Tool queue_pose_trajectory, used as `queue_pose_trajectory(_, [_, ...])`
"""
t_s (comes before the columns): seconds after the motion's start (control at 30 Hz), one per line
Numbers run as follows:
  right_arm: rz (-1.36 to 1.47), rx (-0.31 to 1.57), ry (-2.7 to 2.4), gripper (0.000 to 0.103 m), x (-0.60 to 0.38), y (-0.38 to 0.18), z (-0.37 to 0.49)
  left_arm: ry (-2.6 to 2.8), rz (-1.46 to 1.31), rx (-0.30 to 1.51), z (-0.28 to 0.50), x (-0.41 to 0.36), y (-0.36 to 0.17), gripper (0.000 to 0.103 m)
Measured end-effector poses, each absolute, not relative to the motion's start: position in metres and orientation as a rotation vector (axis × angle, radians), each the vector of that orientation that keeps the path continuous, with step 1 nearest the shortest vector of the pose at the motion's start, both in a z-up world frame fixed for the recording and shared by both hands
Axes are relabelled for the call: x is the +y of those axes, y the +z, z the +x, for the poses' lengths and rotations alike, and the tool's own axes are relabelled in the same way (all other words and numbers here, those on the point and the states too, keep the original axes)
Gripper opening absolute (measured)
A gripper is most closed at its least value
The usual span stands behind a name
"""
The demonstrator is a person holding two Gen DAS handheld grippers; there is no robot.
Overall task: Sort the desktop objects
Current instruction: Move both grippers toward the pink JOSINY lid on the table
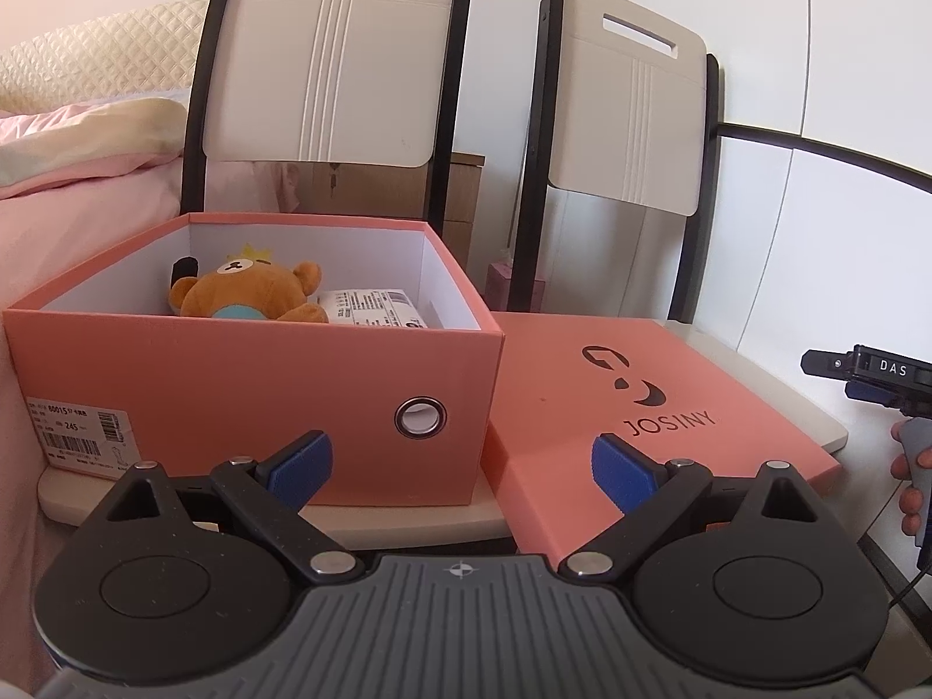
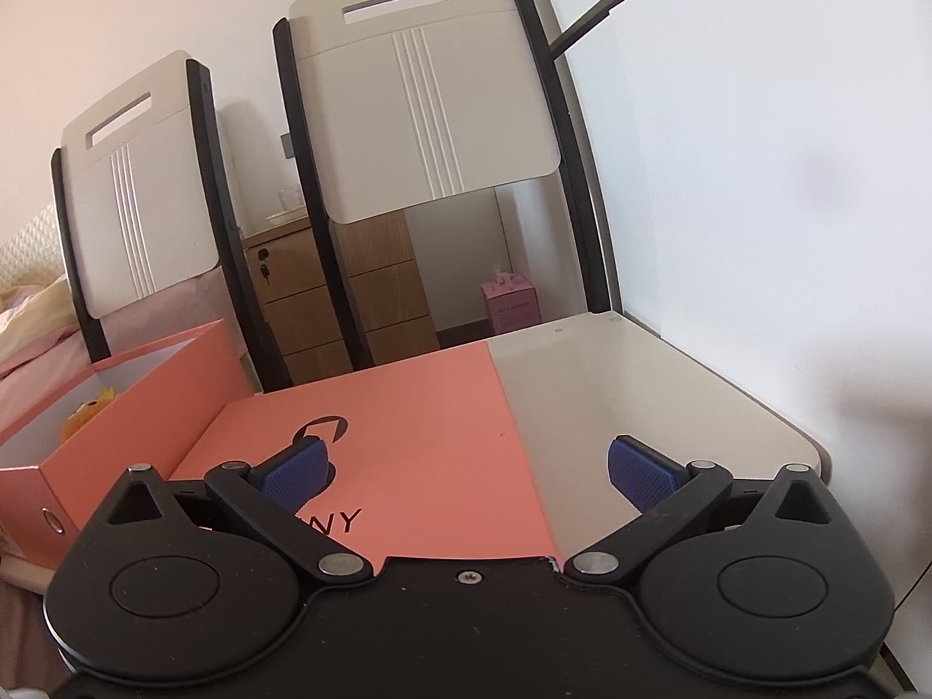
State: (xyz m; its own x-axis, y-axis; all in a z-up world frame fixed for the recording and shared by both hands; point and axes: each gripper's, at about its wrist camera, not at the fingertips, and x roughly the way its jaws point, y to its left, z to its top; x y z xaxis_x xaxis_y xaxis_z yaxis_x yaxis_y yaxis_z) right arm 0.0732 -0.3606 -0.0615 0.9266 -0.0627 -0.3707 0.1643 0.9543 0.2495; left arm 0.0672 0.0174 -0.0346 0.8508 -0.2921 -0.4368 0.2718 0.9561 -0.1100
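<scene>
Left wrist view: the left gripper is held wide apart and empty before a coral box. A brown plush bear and a white labelled packet are seen inside the box. The coral lid lies flat just right of it on a pale tabletop. At the right edge, a hand is seen.

Right wrist view: the right gripper is likewise spread wide, holding nothing, above the lid. 2 chairs are seen behind.

Two low, close wrist views toward the chair backs, sharing the lid and open box.
</scene>
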Motion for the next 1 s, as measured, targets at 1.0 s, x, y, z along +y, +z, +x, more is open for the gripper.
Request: queue_pose_trajectory(1.0, [0.428, 0.537, -0.077, 0.103, -0.361, -0.092, 0.078, -0.563, -0.155, 0.641, 0.079, -0.019, -0.083, 0.097])
